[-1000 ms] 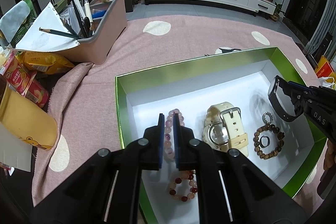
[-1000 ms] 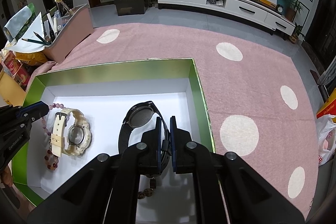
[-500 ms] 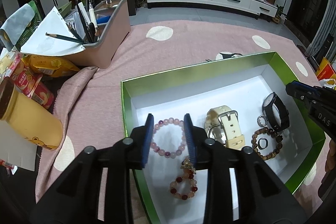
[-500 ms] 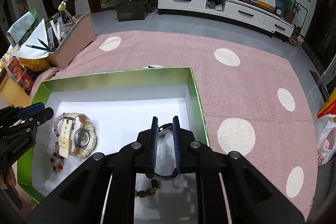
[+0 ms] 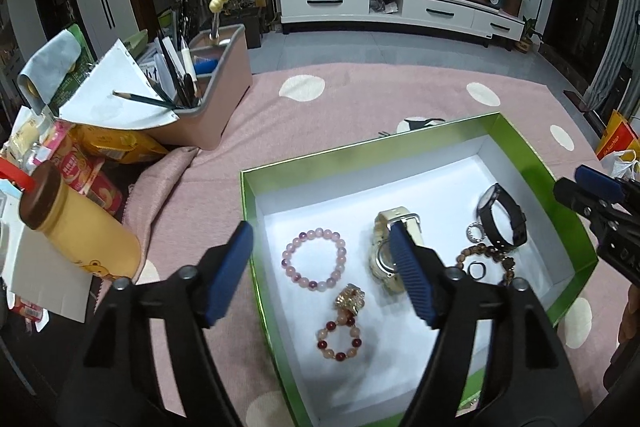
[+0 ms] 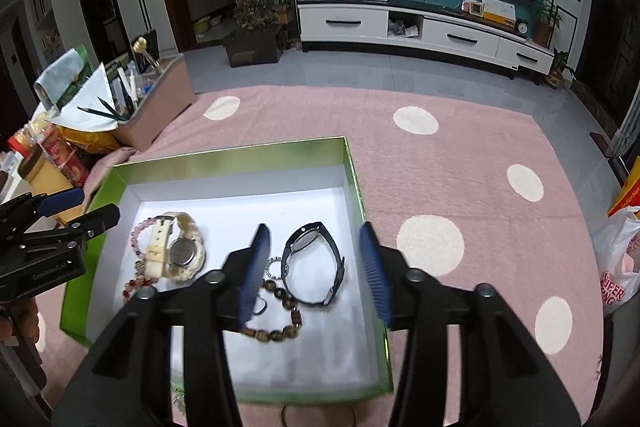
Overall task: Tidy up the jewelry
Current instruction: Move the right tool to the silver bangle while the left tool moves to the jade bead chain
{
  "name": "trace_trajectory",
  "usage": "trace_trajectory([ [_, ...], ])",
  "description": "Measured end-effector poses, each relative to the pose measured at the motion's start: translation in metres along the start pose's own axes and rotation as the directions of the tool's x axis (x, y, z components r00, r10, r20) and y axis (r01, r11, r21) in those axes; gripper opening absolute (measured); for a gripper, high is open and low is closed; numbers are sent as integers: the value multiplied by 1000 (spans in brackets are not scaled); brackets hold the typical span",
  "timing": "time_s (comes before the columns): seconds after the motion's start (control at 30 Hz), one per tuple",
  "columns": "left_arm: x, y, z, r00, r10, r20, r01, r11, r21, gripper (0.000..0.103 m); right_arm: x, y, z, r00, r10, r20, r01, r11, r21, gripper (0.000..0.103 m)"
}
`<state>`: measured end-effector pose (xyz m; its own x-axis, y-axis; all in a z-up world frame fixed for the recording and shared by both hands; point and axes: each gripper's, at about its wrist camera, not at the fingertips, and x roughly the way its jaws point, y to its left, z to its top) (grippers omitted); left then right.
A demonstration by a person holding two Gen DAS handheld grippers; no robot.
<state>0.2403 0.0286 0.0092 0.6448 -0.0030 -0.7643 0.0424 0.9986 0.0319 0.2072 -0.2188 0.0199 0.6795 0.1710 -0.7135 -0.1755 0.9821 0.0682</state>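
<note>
- My left gripper (image 5: 320, 269) has just been opening; its jaws stand wide with nothing pressed between them. A second ago they were pinched on the pink bead bracelet (image 5: 314, 259), which now lies flat in the box (image 5: 532, 163), under the gap at about 12 o'clock from my blue pads (image 5: 228, 271).
- My right gripper (image 6: 314, 271) has just been opening too, to a middling spread. The black watch (image 6: 314, 263) it was clamping a second ago lies free on the box floor between the jaws, touched by neither.
- So both pieces are delivered, I judge. Through my left camera everything in the box is laid out and apart or barely touching: cream watch (image 5: 394, 257) at 3 o'clock from the pink bracelet, red and pink bracelet (image 5: 340, 335) with a gold charm at 6 o'clock, brown bead bracelet (image 5: 486, 263) and small silver ring (image 5: 476, 231) further right.
- Both hands have lifted a little off the box.
- Textures: the box is shiny green card outside, matte white inside, with low straight walls. Beads are smooth, round and glossy; the black strap looks like soft rubber, looped shut; the cream strap is stiffer, with a metal buckle. The cloth (image 6: 460, 163) beneath is nubbly pink with pale dots.
</note>
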Motion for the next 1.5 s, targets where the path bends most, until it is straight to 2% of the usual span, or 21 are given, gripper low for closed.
trace_trajectory([
  [0.13, -13, -3, -1, 1000, 10, 12, -10, 1000, 3, 84, -20, -1, -4, 1000, 13, 28, -13, 1000, 6, 58],
  [0.2, -19, -4, -2, 1000, 12, 17, -12, 1000, 4, 86, -33, -1, -7, 999, 17, 47, -17, 1000, 10, 65],
  [0.4, -41, -11, -7, 999, 12, 37, -13, 1000, 16, 92, -61, -5, -14, 996, 36, 82, -38, 999, 24, 66],
  [0.6, -64, -24, -15, 998, -9, 61, 7, 999, 36, 93, -83, -11, -30, 994, 49, 101, -53, 998, 37, 66],
  [0.87, -87, -35, -48, 996, -60, 65, 58, 998, 40, 93, -107, -31, -63, 995, 51, 91, -58, 995, 78, 66],
  [1.2, -90, -36, -101, 994, -109, -14, 109, 994, 7, 93, -106, -52, -117, 999, 44, 17, -46, 988, 149, 66],
  [1.5, -65, -42, -143, 984, -149, -103, 144, 988, -47, 93, -85, -57, -153, 995, 78, -57, -64, 975, 213, 66],
])
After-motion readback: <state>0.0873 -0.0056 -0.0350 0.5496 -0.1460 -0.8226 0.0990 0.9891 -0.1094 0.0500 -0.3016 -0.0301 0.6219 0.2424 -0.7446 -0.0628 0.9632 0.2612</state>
